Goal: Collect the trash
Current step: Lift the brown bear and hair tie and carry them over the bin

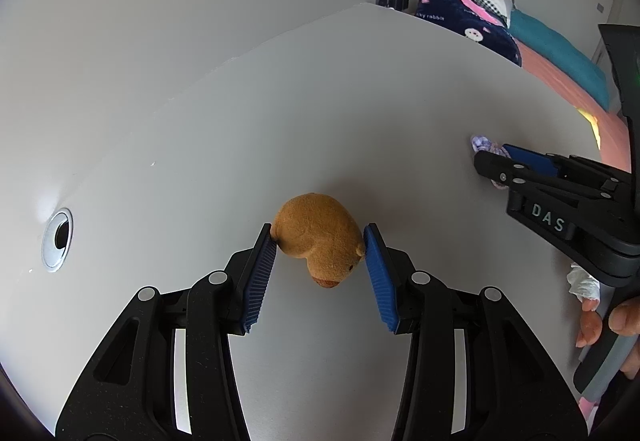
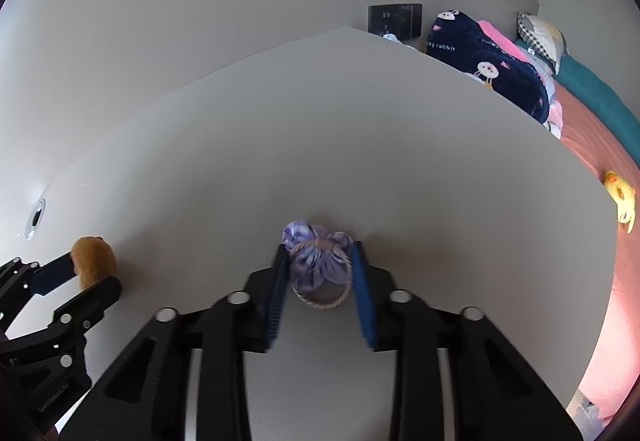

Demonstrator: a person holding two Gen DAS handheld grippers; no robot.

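Left gripper (image 1: 320, 237) was clamped on the brown plush toy (image 1: 316, 241) on the white desk (image 1: 320, 121). Right gripper (image 2: 318, 253) pinched a purple hair scrunchie (image 2: 318, 261). Only the right cam showed a yellow duck toy (image 2: 620, 199) on the bed; left cam caught crumpled paper (image 1: 582, 281) w/ fingers (image 1: 590, 325) nearby.
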